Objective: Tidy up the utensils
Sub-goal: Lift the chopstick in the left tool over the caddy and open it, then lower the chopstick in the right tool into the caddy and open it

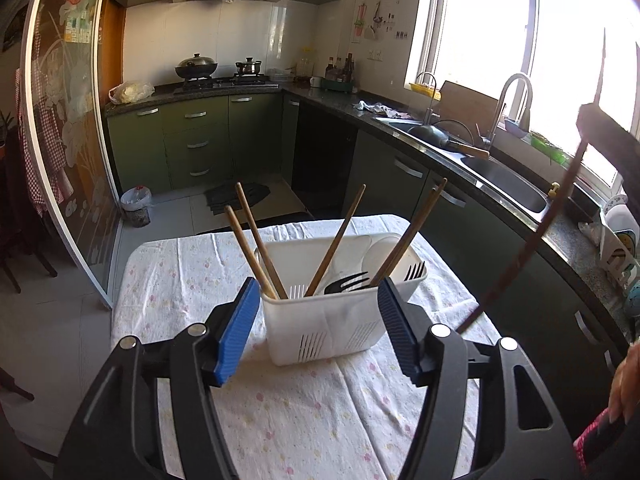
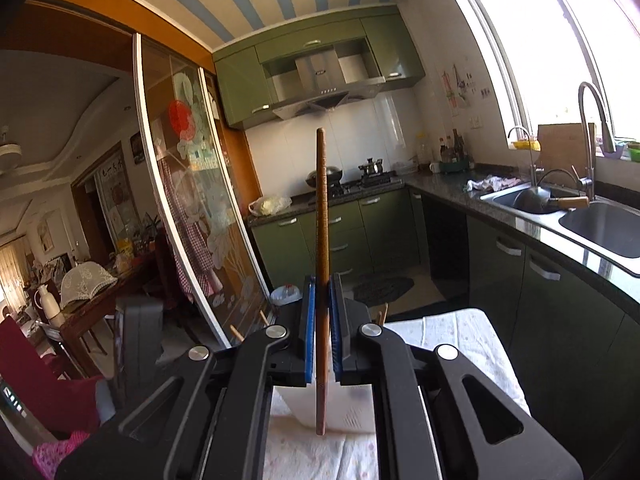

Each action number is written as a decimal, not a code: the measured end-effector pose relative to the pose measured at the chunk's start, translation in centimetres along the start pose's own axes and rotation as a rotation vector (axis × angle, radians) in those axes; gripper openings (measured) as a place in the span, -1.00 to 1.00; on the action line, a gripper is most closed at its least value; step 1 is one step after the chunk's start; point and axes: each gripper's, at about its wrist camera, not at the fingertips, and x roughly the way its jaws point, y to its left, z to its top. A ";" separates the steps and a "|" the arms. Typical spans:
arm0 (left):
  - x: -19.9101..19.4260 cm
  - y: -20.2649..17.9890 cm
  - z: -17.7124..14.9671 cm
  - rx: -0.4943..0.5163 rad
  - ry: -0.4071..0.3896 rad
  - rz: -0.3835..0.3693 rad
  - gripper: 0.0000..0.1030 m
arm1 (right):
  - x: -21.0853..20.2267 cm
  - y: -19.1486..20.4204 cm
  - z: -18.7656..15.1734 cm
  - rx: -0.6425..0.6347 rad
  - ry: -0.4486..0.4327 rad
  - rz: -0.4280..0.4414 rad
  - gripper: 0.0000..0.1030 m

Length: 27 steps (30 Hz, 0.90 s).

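A white slotted utensil basket (image 1: 320, 328) stands on the cloth-covered table (image 1: 312, 412). Several light wooden chopsticks (image 1: 256, 240) lean in it, beside black forks (image 1: 352, 280) and a white spoon. My left gripper (image 1: 318, 304) is open, its blue pads on either side of the basket's near end and apart from it, with nothing held. My right gripper (image 2: 322, 304) is shut on a dark brown chopstick (image 2: 321, 208) that stands upright; that chopstick (image 1: 532, 236) also shows as a slanting dark stick at the right of the left wrist view. The basket (image 2: 348, 408) shows partly below the right gripper.
A kitchen counter with a double sink (image 1: 504, 184) and tap runs along the right under a bright window. Green cabinets, a stove with pots (image 1: 196, 68) and a sliding glass door (image 1: 68, 152) lie beyond. A person's hand (image 1: 624, 384) is at the right edge.
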 end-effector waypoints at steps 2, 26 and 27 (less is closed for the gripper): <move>-0.8 -0.5 -1.3 0.020 -0.010 0.001 0.16 | 1.5 0.3 0.7 -0.007 -0.039 -0.021 -0.85; -2.7 -0.2 -7.7 -0.013 -0.044 0.096 0.30 | 16.1 -1.4 -7.9 -0.100 0.185 -0.166 -0.77; -2.7 -0.2 -7.8 -0.010 -0.045 0.100 0.30 | 16.0 -1.3 -8.1 -0.105 0.184 -0.170 -0.67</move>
